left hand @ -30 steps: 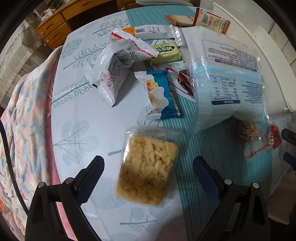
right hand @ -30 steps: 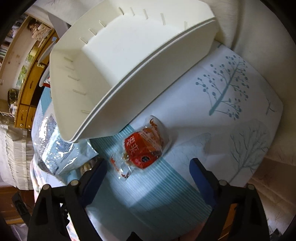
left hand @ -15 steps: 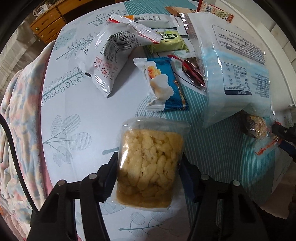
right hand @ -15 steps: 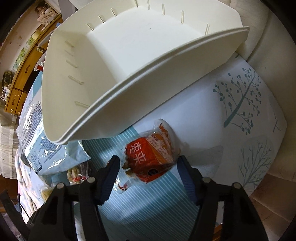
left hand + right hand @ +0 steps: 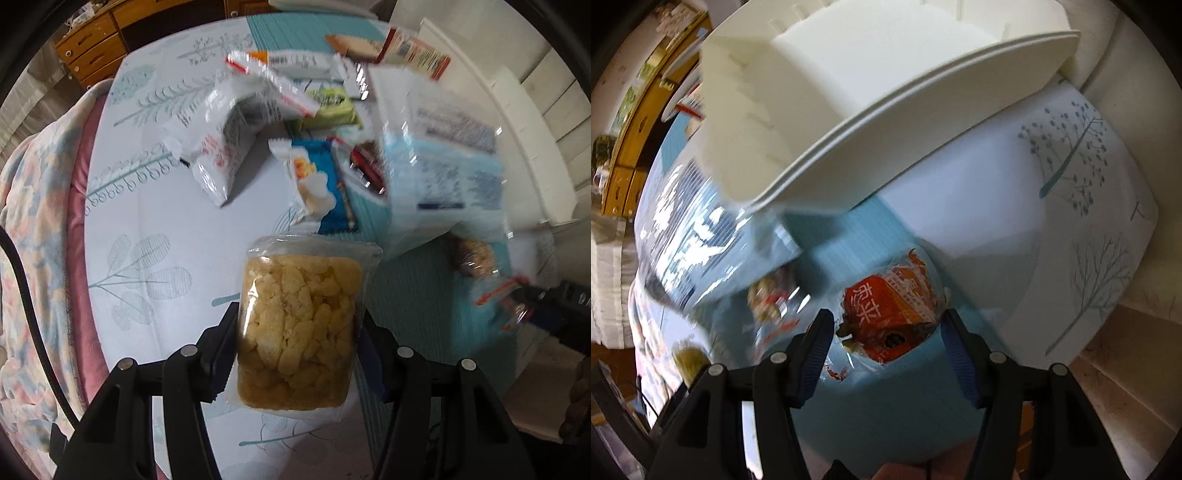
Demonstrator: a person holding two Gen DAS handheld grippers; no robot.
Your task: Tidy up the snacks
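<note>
My left gripper [image 5: 297, 343] is shut on a clear pack of yellow puffed-rice snack [image 5: 299, 325] and holds it just above the tablecloth. My right gripper [image 5: 886, 345] is shut on a red-labelled clear snack packet [image 5: 890, 314], lifted slightly off the teal cloth. It also shows at the right edge of the left wrist view [image 5: 509, 302]. A white plastic bin [image 5: 871, 122] stands just beyond the red packet.
Loose snacks lie on the table: a white bag [image 5: 229, 140], a blue packet [image 5: 317, 184], a green pack [image 5: 328, 107], a large light-blue bag [image 5: 439, 166], a red box [image 5: 417, 53]. A clear packet [image 5: 772, 295] lies left of the right gripper. A floral quilt [image 5: 33, 229] lies at left.
Both grippers closed from open: the left onto the puffed-rice pack, the right onto the red packet. Both packets now sit raised off the cloth, and both views are blurred by motion.
</note>
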